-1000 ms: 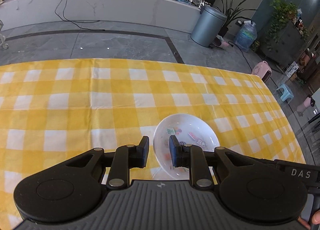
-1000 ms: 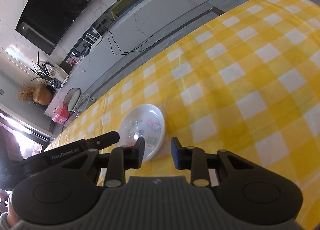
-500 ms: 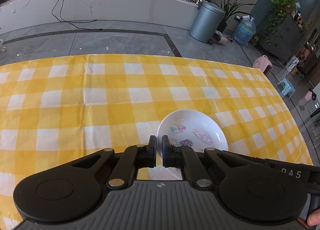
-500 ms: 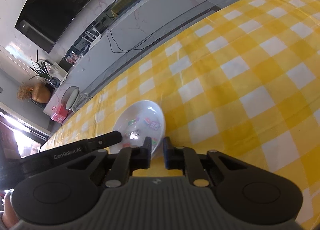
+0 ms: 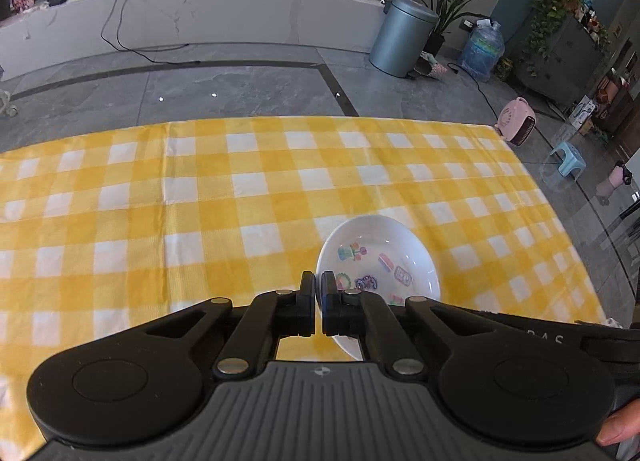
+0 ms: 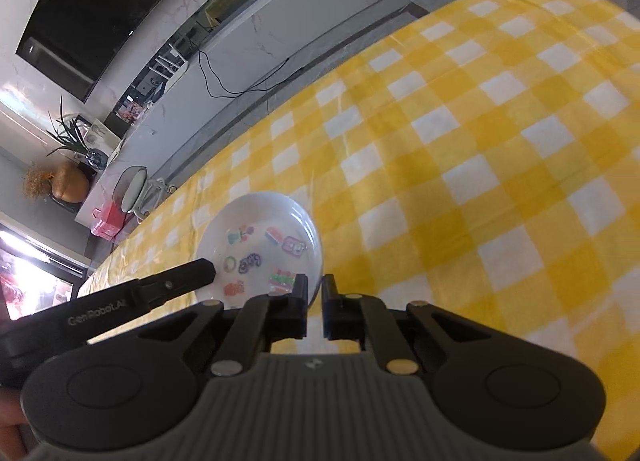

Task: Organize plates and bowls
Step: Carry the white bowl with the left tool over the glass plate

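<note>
A: Bowl (image 5: pixel 378 257), white, cartoon stickers inside, sits on the yellow checked tablecloth (image 5: pixel 200 201), near its right end in the left wrist view. Only dish I can see.

B: Grippers?

A: Left gripper (image 5: pixel 319 293) has its jaws pinched on the bowl's near-left rim, rim between the pads. Right gripper (image 6: pixel 315 295) likewise on the rim at the side nearest its own camera. A second ago both stood wide with the rim in the gap; both closed within that second.

B: So both clamped on the same bowl?

A: Looks so. Left one clearly straddles the rim. On the right the gap is a sliver with white rim showing in it, so I'd call it gripping too.

B: Bowl moved?

A: In the left view it sits lower and further right on the cloth than before, and the table's far edge has dropped in frame. Lifted or not, I can't say for sure.

B: Meaning for the task?

A: My read: grasp done, carry comes next. No plates, stack or rack in either view, so the destination is unknown.

B: Clutter? Anything in the way?

A: Cloth around the bowl is bare. Beyond the table: grey bin (image 5: pixel 402 39), water jug (image 5: pixel 482 51), pink heater (image 5: pixel 516 123), potted plants, a long white counter (image 5: pixel 200 17); a TV (image 6: pixel 104 1) in the right view. All well apart from the bowl. The left gripper's finger (image 6: pixel 176 281) crosses the bowl's left side in the right view. Two grips on one rim could twist it, that's my worry.
</note>
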Available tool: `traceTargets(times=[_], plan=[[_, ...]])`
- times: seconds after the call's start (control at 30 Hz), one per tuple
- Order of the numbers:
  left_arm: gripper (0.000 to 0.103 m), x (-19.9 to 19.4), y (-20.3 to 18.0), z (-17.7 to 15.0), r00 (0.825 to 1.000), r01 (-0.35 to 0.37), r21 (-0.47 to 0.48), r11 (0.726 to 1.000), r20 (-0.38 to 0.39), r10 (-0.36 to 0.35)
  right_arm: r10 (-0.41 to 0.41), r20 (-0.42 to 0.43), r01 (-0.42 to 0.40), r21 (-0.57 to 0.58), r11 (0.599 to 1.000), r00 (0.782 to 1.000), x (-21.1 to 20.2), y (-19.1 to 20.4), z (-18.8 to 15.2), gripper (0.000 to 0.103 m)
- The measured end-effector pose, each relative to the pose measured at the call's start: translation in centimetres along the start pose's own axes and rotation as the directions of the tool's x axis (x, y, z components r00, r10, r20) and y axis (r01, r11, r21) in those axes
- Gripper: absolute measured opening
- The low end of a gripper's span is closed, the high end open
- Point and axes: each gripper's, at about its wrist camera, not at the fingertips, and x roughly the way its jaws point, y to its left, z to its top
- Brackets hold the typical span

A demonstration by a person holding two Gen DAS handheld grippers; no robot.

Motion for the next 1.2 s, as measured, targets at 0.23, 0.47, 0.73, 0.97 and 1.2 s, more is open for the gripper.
traceTargets(times=[0.23, 0.47, 0.73, 0.97, 1.2], plan=[[0.003, -5.6, -3.0, -1.2, 0.999, -0.011, -0.028, 1.000, 0.044, 0.012, 0.001, 0.049, 0.002, -0.077, 0.997, 0.999, -5.8, 2.0, -0.5, 0.002], [0.003, -10.7, -6.9, -2.9, 0.995, -0.017, -0.012, 1.000, 0.094, 0.018, 0.010, 0.079, 0.001, -0.141, 0.990, 0.997, -12.2, 3.3, -1.9, 0.001], [0.002, -12.9, -11.5, -7.1, 0.993, 0.047, -0.011, 0.999, 0.110, -0.046, 0.002, 0.089, 0.010, -0.136, 0.991, 0.996, -18.9, 0.6, -5.8, 0.002], [0.003, -11.8, -15.6, -11.4, 0.995, 0.070, 0.018, 0.997, 0.067, -0.071, -0.022, 0.070, 0.027, -0.076, 0.997, 0.997, -22.4, -4.6, -9.6, 0.002], [0.002, -9.4, -17.3, -14.3, 0.998, 0.063, -0.031, 0.998, 0.023, -0.062, -0.024, 0.045, 0.024, -0.004, 1.000, 0.999, -22.9, -8.9, -12.3, 0.002]])
